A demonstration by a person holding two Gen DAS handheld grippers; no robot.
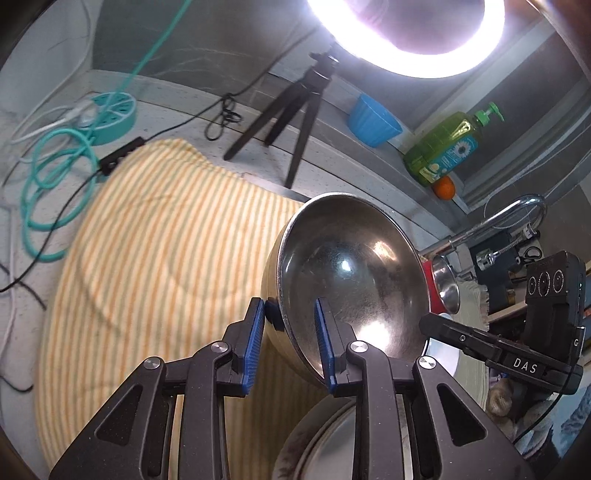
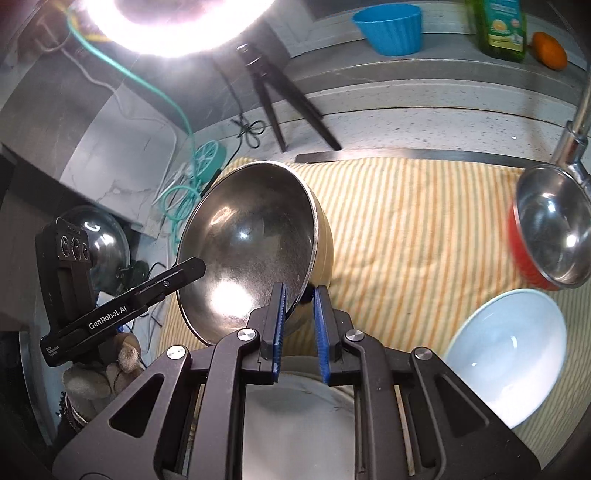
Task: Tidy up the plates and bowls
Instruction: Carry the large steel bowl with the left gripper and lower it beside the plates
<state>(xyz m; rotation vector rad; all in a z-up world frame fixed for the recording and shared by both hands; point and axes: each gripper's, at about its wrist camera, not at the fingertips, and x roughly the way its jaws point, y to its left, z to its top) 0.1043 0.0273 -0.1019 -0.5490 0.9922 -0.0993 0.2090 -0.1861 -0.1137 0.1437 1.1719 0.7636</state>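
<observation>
- Left wrist view: the left claw [image 1: 290, 332] is clamped on the rim of the steel bowl [image 1: 351, 273], one blue pad outside the yellow wall, the other inside the basin.
- Right wrist view: the right claw [image 2: 299, 325] is clamped on the opposite rim of the same steel bowl [image 2: 247, 236], so the bowl hangs tilted between both claws, lifted above the striped towel [image 2: 406, 229].
- Just below both claws, at the near edge of the worktop, lies a pale plate [image 2: 295, 424]; its rim also shows in the left view [image 1: 332, 443].
- To the right of the plate a white bowl [image 2: 509, 354] rests on the towel, near the towel's front right corner.
- Farther right, a red bowl with a steel lining [image 2: 550, 236] stands tilted by the towel's right edge, beside the tap [image 2: 576, 122].
- Beyond the towel, on the bare worktop [image 2: 406, 122], stands a black tripod [image 2: 273, 92] under a glaring ring light [image 2: 173, 26].
- At the back ledge sit a blue cup [image 2: 391, 29], a green soap bottle [image 2: 498, 26] and an orange [image 2: 550, 50].
- A teal cable [image 1: 51, 177] coils at the far left of the worktop.
</observation>
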